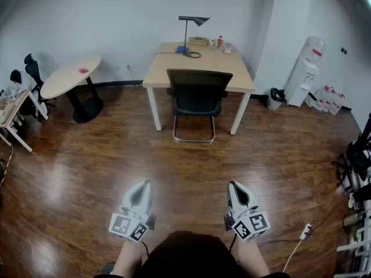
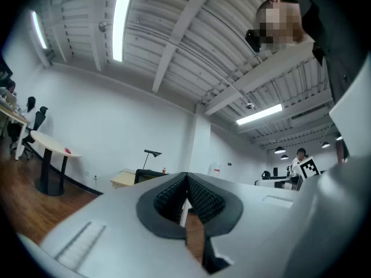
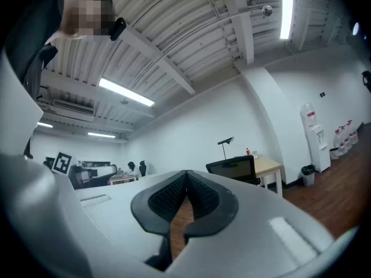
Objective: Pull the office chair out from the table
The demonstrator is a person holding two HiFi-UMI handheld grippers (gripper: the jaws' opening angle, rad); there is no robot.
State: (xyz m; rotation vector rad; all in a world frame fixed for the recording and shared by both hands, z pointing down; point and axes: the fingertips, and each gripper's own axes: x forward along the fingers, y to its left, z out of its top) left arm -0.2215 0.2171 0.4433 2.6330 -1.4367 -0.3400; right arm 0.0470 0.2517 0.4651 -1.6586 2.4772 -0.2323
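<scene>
At upper centre the table has the office chair tucked at its near edge, well apart from the left gripper and right gripper low in frame (both closed, empty), so reaching in unopened would likely just nudge the chair further under

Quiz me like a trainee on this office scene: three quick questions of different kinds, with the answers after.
1. True or false: the office chair is pushed in at the desk.
2. What stands on the desk's far side? A) lamp B) monitor C) plant
3. The left hand-held gripper and right hand-held gripper have their jaws ____.
Key: 1 true; 2 A; 3 shut, on nothing.
</scene>
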